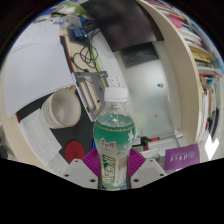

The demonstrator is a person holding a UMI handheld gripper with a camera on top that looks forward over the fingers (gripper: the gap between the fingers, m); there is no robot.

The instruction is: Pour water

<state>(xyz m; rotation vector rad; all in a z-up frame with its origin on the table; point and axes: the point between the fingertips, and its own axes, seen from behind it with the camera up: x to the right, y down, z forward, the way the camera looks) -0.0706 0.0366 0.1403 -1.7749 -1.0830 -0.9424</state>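
A clear plastic water bottle point(114, 135) with a white cap and a green label is held upright between my fingers. My gripper point(112, 168) is shut on the bottle, with the pink pads point(91, 162) pressing its lower body from both sides. A white paper cup point(62, 107) lies tilted to the left of the bottle and a little beyond it, its open mouth facing the bottle. Everything stands over a white table point(140, 85).
A grey metal clip-like object point(92, 84) lies just beyond the cup. A dark monitor or panel point(125, 25) stands at the far side of the table. A purple box point(183, 155) and a small red item point(75, 150) sit near the fingers.
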